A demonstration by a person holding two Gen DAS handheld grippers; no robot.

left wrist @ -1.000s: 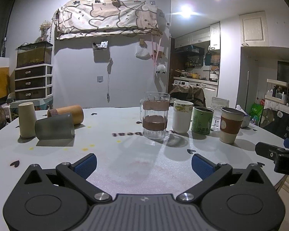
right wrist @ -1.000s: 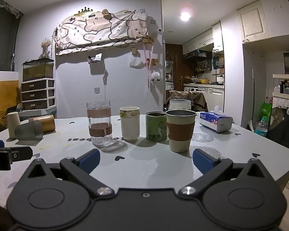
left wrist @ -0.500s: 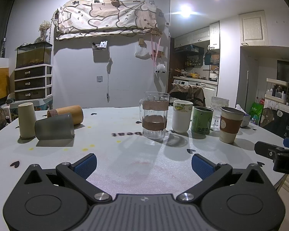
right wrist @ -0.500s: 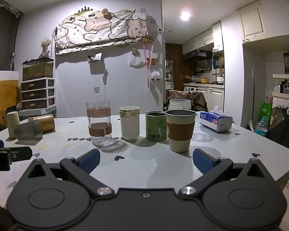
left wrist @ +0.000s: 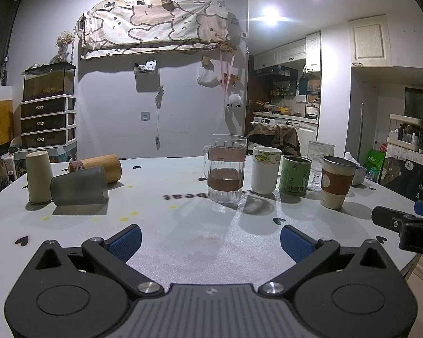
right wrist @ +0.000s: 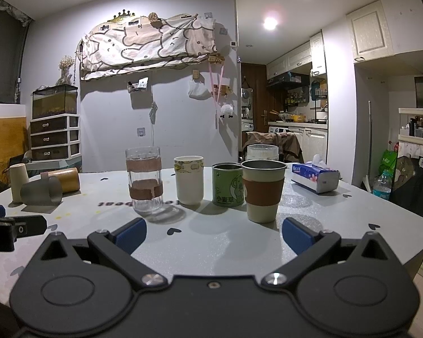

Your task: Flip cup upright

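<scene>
A grey cup [left wrist: 79, 186] lies on its side at the table's left, beside a bamboo cup [left wrist: 97, 167] that also lies on its side and a beige cup [left wrist: 39, 177] standing mouth down. They also show in the right wrist view: the grey cup [right wrist: 41, 191], the bamboo cup [right wrist: 65, 179] and the beige cup [right wrist: 17, 181]. My left gripper [left wrist: 210, 243] is open and empty, low over the near table. My right gripper [right wrist: 213, 236] is open and empty, in front of the paper cup with a brown sleeve [right wrist: 263, 190].
A row of upright cups stands mid-table: a glass with brown bands [left wrist: 226, 176], a white cup [left wrist: 265, 173], a green tin [left wrist: 294, 178], a ribbed glass [left wrist: 320, 156] and the sleeved paper cup [left wrist: 337, 184]. A tissue pack [right wrist: 314, 176] lies at the right. The table edge [right wrist: 420, 242] falls off at the right.
</scene>
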